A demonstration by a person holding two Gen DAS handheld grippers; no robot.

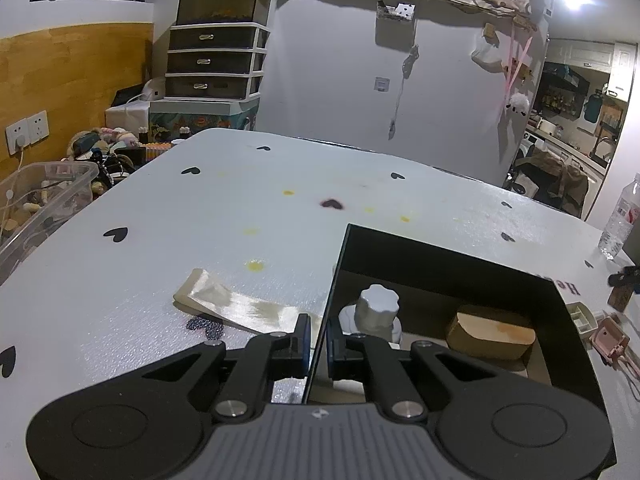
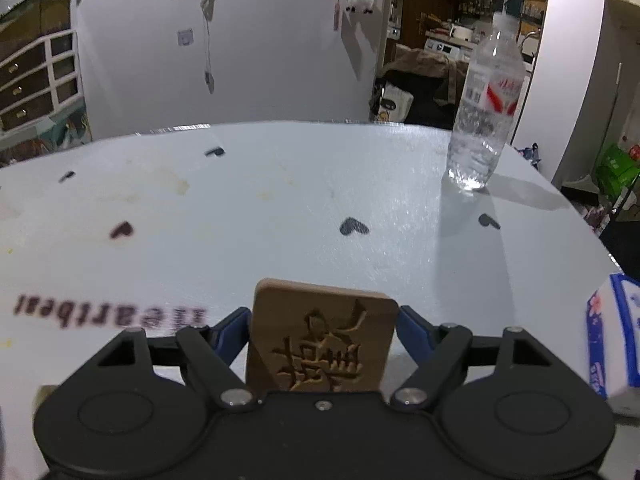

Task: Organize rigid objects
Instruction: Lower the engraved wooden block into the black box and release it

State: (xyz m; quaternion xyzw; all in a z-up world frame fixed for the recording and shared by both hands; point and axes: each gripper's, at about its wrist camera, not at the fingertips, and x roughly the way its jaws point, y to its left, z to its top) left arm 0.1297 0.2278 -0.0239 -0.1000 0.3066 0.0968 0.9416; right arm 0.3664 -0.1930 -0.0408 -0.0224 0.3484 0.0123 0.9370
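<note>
White heart-print tabletop | left gripper clamps black box wall | right gripper grasps wooden block

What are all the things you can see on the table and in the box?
Table: one, white with black hearts and yellow stains, under everything.
Box: one, black, open, on the table's near right.
Knob-shaped piece: one, grey-white, inside the box, left.
Wooden block: one, tan, inside the box, right.
Flat strip: one, pale and shiny, on the table left of the box.
Water bottle: one, clear with red label, upright at the far right.
Carved wooden tile: one, brown, between the right gripper's pads.
Left gripper: black, clamped on the box's left wall.
Right gripper: black with blue pads, around the tile.
</note>
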